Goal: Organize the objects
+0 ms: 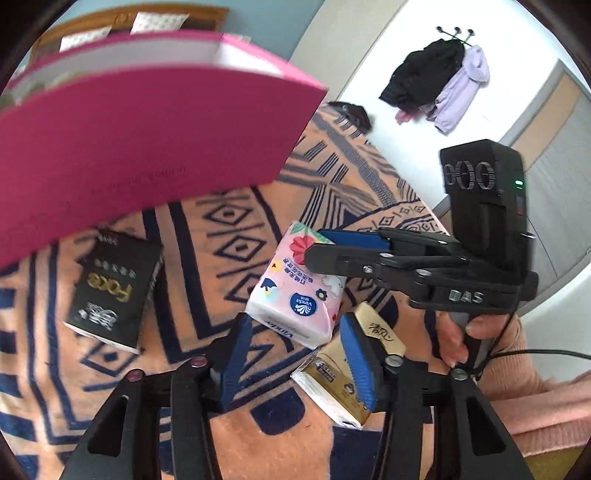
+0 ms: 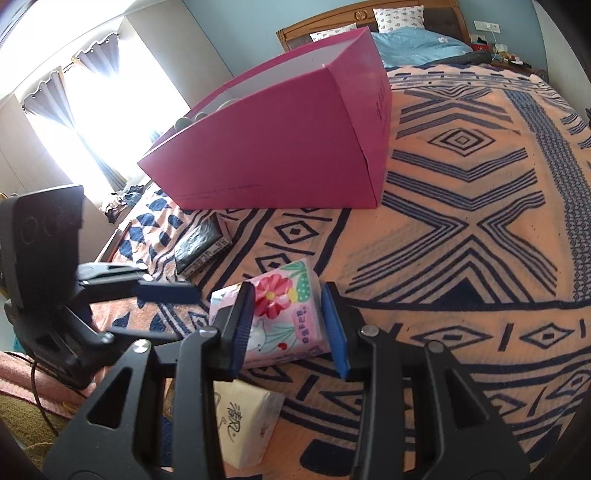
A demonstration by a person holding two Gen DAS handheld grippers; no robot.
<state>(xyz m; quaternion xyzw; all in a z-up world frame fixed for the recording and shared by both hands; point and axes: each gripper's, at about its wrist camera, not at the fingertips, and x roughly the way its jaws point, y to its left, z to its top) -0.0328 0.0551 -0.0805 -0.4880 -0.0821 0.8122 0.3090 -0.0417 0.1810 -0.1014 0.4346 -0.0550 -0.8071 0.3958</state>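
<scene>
A pink flowered tissue pack (image 2: 280, 317) sits between my right gripper's (image 2: 288, 291) blue pads, which are shut on its sides; the left wrist view shows that gripper (image 1: 314, 245) clamping the pack's (image 1: 291, 291) far end. My left gripper (image 1: 295, 318) stands open, its tips just short of the pack's near end, and is also visible from the side (image 2: 188, 314). A cream and gold tissue pack (image 1: 325, 373) lies under its right pad (image 1: 356, 365) and shows again (image 2: 243, 417) near the bottom edge. A black tissue pack (image 1: 110, 291) (image 2: 201, 247) lies beside the open magenta box (image 1: 147, 129) (image 2: 277, 140).
Everything rests on a bed with an orange and navy patterned blanket (image 2: 461, 221); the headboard and pillows (image 2: 399, 16) are behind the box. Clothes hang on a wall rack (image 1: 443, 81). A hand in a pink sleeve (image 1: 454, 332) holds the right gripper; a black cable (image 1: 546, 352) trails off.
</scene>
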